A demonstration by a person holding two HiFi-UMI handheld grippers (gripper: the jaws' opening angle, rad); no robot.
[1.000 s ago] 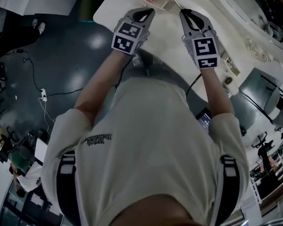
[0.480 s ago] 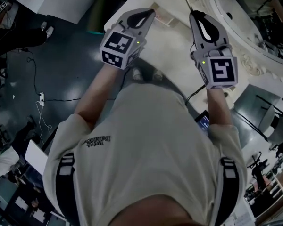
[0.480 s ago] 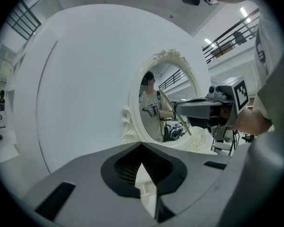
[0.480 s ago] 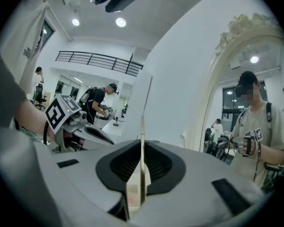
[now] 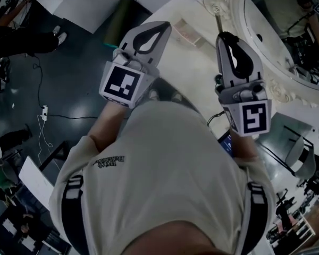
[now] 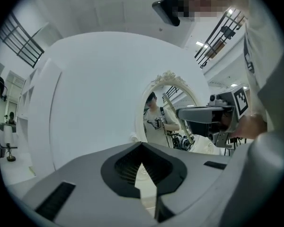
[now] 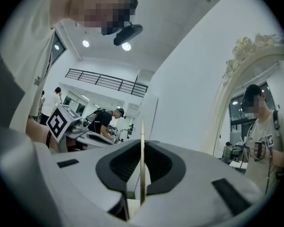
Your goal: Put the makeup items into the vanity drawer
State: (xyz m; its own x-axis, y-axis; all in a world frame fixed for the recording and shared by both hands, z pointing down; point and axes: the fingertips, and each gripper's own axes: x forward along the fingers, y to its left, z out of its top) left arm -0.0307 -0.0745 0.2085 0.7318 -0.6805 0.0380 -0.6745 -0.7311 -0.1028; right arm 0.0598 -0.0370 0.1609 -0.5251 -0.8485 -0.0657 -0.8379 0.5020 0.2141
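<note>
My right gripper (image 5: 224,36) is shut on a thin pale makeup stick (image 5: 218,20) that pokes out past its tips toward the mirror. In the right gripper view the stick (image 7: 142,174) stands upright, pinched between the dark pads (image 7: 163,167). My left gripper (image 5: 160,26) is raised beside it at the left, shut with nothing in it. In the left gripper view its tips (image 6: 142,144) meet, with only the white wall and mirror beyond. Both grippers hang above the white vanity top (image 5: 194,65). I see no drawer in any view.
A small open box (image 5: 187,34) with something pink in it lies on the vanity top between the grippers. An oval mirror in an ornate white frame (image 5: 280,86) stands at the right. A dark floor with cables (image 5: 45,116) lies left of the vanity, with people standing around.
Both grippers have risen toward the head camera and look larger. The right one still holds the stick. The box now lies farther below them.
</note>
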